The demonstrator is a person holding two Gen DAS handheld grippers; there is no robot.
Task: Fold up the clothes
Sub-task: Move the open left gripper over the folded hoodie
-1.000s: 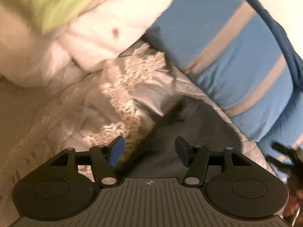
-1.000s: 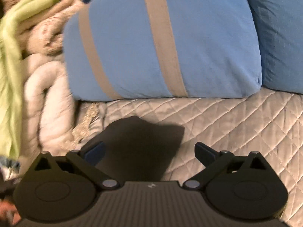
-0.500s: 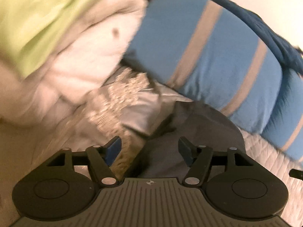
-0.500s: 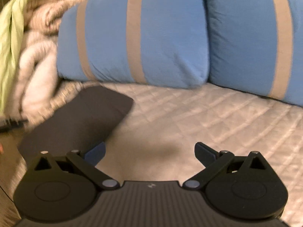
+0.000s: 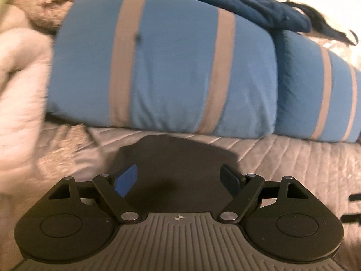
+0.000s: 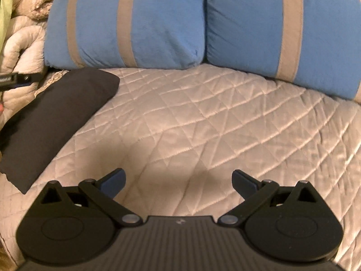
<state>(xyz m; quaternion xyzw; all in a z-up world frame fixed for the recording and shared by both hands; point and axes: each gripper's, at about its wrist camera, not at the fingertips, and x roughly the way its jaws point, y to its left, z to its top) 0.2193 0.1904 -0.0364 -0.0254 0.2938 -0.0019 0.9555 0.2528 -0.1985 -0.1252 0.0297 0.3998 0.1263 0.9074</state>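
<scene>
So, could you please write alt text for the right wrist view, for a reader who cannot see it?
The open right gripper hovers empty over a beige quilted bedspread. A folded dark garment lies to its left, and two blue pillows with tan stripes lean along the back, beside a rumpled pale blanket.

Over the last second the left gripper (image 5: pixel 179 177) swung from the heaped white bedding toward the blue striped pillows (image 5: pixel 162 63), so the folded dark garment (image 5: pixel 176 169) came to lie square between its spread fingers instead of off to one side. The right gripper (image 6: pixel 178 180) drew rightward away from that garment (image 6: pixel 56 117), which slid from the middle of its view to the left edge, leaving bare quilted bedspread (image 6: pixel 203 117) under its fingers. A second pillow (image 6: pixel 282 33) came into view.
</scene>
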